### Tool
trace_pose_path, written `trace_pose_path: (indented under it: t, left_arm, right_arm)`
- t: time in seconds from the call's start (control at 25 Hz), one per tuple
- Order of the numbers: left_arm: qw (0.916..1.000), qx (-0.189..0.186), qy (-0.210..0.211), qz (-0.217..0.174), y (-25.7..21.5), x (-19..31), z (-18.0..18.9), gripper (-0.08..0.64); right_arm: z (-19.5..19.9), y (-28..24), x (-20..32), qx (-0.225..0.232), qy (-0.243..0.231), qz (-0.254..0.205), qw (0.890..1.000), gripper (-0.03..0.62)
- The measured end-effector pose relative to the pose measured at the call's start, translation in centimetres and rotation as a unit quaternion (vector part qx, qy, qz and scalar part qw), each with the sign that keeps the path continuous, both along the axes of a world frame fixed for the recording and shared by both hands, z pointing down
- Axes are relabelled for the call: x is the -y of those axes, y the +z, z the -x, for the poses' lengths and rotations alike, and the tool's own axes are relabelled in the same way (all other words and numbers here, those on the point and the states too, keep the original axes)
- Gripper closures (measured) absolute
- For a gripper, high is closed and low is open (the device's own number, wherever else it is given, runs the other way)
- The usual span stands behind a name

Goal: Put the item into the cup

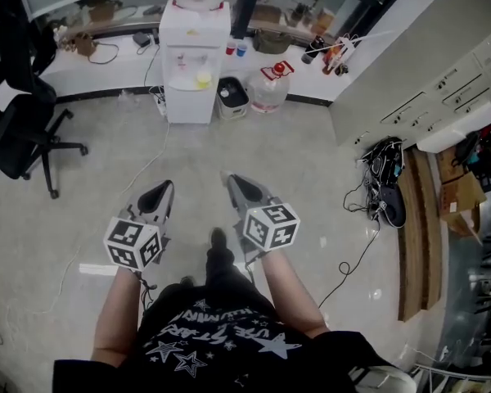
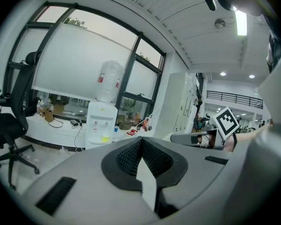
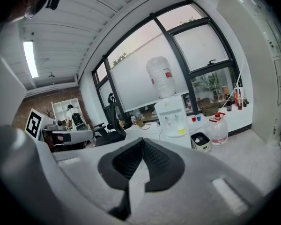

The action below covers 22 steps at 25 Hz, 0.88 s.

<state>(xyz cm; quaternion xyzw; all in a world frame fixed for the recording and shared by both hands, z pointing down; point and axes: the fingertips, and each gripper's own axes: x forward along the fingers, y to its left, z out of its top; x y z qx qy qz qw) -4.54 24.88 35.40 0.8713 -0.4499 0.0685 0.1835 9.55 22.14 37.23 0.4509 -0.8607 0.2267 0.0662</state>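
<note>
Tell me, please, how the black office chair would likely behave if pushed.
The office chair would probably roll easily: it stands on a castered star base on smooth floor. A high push on its tall back might tip it.

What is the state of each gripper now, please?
Left gripper: closed, holding nothing.
Right gripper: closed, holding nothing.

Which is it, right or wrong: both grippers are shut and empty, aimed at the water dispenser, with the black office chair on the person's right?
Wrong on one point: the head view shows the black office chair on the person's left. The left gripper and right gripper are indeed shut and empty, aimed at the water dispenser.
</note>
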Motion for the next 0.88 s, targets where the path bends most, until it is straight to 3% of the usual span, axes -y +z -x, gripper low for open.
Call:
trace_pose_path:
  t: [0.88]
  left_arm:
    - [0.9975,-0.003,-0.063,0.032,1.9,14.7,-7.3,0.555]
  right_arm:
    - [-9.1,1.9,15.9,0.027,-0.044,0.030,0.998,0.591]
